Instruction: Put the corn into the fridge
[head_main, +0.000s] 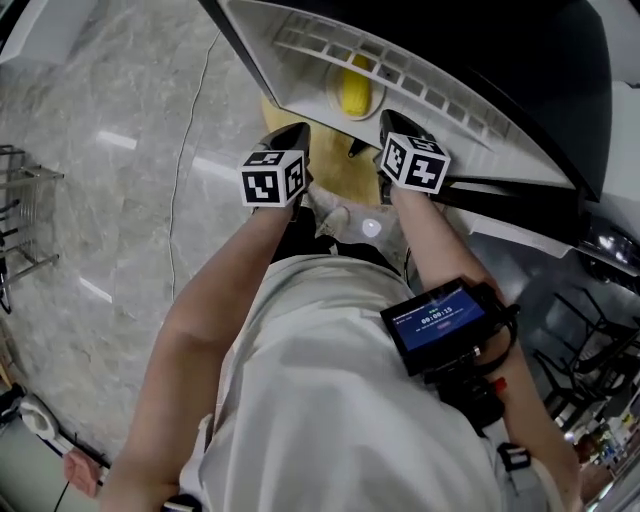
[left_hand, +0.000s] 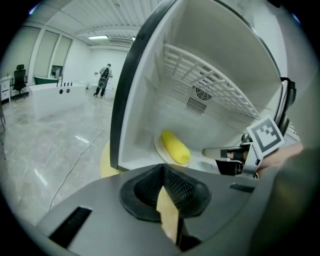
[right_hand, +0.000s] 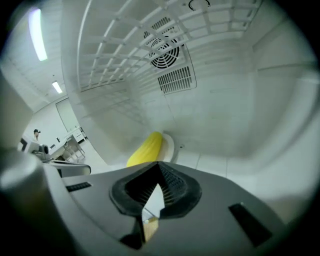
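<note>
1. Corn (head_main: 355, 92) is held by neither tool. Nearest the head camera, the person's forearms reach down, and a small lit screen (head_main: 440, 322) sits by the right forearm.
2. Left gripper (left_hand: 166, 192): jaws pressed together with nothing between them. In the head view it hangs at the front edge of the open fridge (left_hand: 150, 100), outside the cavity.
3. Right gripper (right_hand: 150, 200): jaws likewise pressed together and empty. It points into the fridge cavity. From the head view it is beside the left gripper and apart from it.
4. Corn position: the yellow cob lies on its side on a small white plate (left_hand: 159, 147) on the fridge floor, under the white wire shelf (left_hand: 210, 75). It lies beyond both sets of jaw tips and neither touches it.
5. Fridge back wall: a round fan vent (right_hand: 167, 52) with a slotted grille (right_hand: 175, 80) just below it.
6. Outside, left of the fridge wall: a glossy grey marble floor (head_main: 100, 150). Far off in the left gripper view stand a white counter (left_hand: 55, 95) and a person (left_hand: 104, 79), too small to detail.
</note>
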